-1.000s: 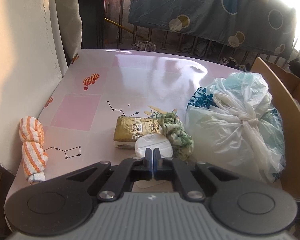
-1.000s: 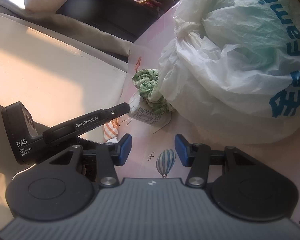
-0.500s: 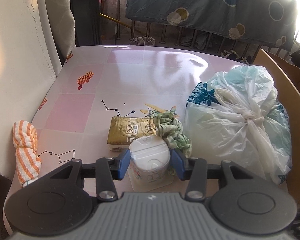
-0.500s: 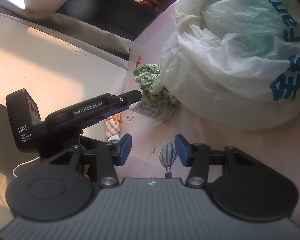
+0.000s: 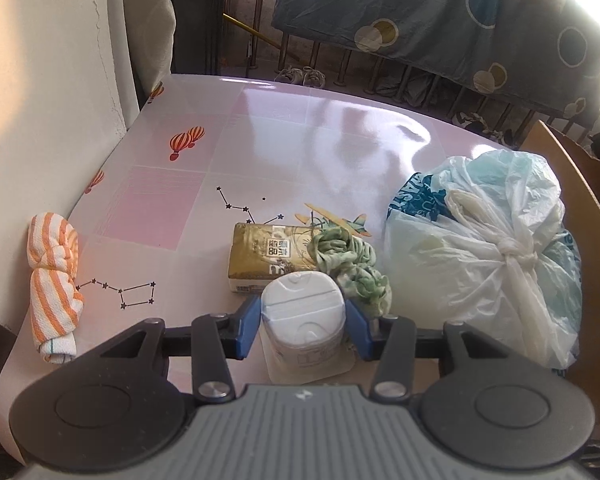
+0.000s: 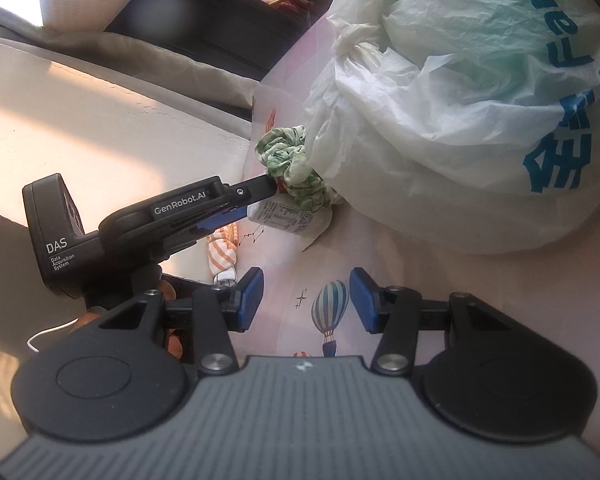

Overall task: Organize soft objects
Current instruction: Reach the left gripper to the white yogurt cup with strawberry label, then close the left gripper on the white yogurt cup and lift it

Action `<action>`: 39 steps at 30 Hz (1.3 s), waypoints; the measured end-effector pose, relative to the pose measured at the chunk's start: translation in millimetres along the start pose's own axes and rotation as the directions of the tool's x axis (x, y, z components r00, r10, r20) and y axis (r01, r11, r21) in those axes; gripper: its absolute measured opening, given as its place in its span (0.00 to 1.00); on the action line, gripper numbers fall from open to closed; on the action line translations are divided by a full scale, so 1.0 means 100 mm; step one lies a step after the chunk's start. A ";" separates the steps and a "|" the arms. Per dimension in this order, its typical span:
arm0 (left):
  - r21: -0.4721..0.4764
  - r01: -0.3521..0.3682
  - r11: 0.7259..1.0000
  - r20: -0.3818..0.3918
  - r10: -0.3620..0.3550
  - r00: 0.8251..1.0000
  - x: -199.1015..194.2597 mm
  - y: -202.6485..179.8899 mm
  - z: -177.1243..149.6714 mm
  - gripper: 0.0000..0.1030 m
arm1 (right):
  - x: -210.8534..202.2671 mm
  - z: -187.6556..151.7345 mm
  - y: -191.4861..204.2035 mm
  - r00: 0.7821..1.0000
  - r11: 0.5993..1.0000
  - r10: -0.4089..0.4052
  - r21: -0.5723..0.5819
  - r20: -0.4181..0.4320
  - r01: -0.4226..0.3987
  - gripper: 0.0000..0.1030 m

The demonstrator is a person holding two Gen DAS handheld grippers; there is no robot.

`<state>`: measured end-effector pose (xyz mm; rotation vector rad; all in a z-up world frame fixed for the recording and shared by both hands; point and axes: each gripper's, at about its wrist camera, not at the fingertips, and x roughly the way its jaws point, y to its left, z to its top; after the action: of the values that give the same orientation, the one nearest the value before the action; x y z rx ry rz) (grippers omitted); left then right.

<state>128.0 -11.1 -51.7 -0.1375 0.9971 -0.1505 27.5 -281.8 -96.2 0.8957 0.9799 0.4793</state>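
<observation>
A white plastic-wrapped roll pack (image 5: pixel 302 300) stands upright on the pink table (image 5: pixel 300 140). My left gripper (image 5: pixel 302 320) is open around it, one blue pad close on each side with no visible squeeze. From the right wrist view the left gripper (image 6: pixel 256 196) reaches in at the pack (image 6: pixel 288 216). A knotted green cloth (image 5: pixel 352 264) lies right behind the pack, against a gold tissue pack (image 5: pixel 268 256). An orange-striped knotted cloth (image 5: pixel 54 280) lies at the table's left edge. My right gripper (image 6: pixel 306 300) hangs open over bare table with nothing between its fingers.
A big tied white plastic bag (image 5: pixel 484 264) fills the right side of the table, touching the green cloth (image 6: pixel 292 164). A cardboard box wall (image 5: pixel 580 184) stands right of the bag. A pale wall (image 5: pixel 40 120) borders the table's left side.
My left gripper went from shut to open and moved forward, so the white pack now sits between its pads. The right gripper has not moved.
</observation>
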 end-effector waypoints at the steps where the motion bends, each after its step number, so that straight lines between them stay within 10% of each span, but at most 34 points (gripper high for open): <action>1: -0.026 0.027 0.999 -0.006 -0.027 1.000 -0.03 0.05 -0.02 0.46 | -0.01 0.00 0.00 1.000 1.000 0.000 0.000 0.001 0.000 0.46; 12: -0.364 0.237 0.901 0.010 -0.250 0.968 -0.13 0.82 -0.33 0.46 | 0.00 -0.03 0.06 1.000 1.000 0.004 0.000 -0.008 -0.004 0.46; 25: -0.163 0.046 0.986 -0.005 -0.047 0.999 -0.41 0.83 -0.40 0.40 | 0.29 0.03 0.20 0.999 1.000 0.014 0.024 -0.032 -0.013 0.46; 33: -0.176 0.137 0.975 0.024 -0.135 0.991 -0.49 0.75 -0.19 0.51 | 0.50 0.03 0.16 0.997 0.994 0.039 0.102 -0.067 -0.032 0.47; 39: -0.128 0.082 0.988 -0.047 -0.088 0.995 -0.20 0.48 0.02 0.41 | 0.66 -0.08 0.14 0.993 0.993 0.044 0.115 -0.111 -0.031 0.47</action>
<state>121.5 39.4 -42.9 -0.2927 1.0536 -0.1701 54.1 -223.7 -120.2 0.9989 1.1042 0.5152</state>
